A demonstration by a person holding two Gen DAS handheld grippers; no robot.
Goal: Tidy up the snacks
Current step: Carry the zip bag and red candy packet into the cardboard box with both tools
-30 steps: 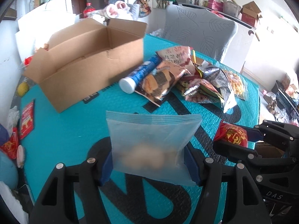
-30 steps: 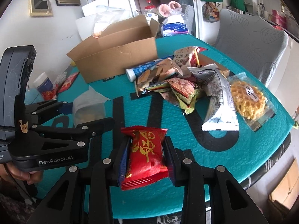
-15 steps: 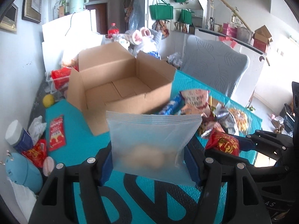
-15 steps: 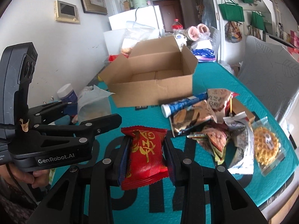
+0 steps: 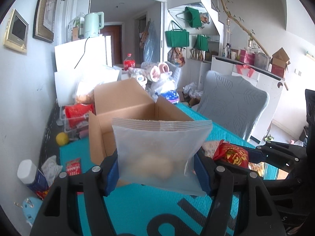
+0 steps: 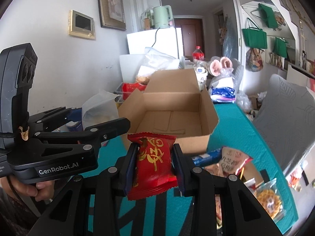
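My left gripper (image 5: 157,165) is shut on a frosted clear snack bag (image 5: 160,149) with a pale pastry inside, held upright in the air. Behind it stands the open cardboard box (image 5: 126,106), partly hidden by the bag. My right gripper (image 6: 154,163) is shut on a red snack packet (image 6: 153,161) with gold lettering, just in front of the same cardboard box (image 6: 173,116), whose inside looks bare. In the right wrist view the left gripper (image 6: 78,125) shows at the left with its frosted bag (image 6: 100,110). The red packet (image 5: 232,154) appears at the right of the left wrist view.
A teal table mat (image 6: 236,125) carries a snack pile at the right: a blue tube (image 6: 208,156), a pink-edged packet (image 6: 234,160), a waffle bag (image 6: 269,200). A grey chair (image 5: 234,102) stands behind the table. Clutter, a white bottle (image 5: 31,174) and a yellow ball (image 5: 62,138) lie at the left.
Both grippers have risen with their snacks and come closer to the cardboard box. The box now looms larger and its inside shows in the right wrist view. The grips are unchanged.
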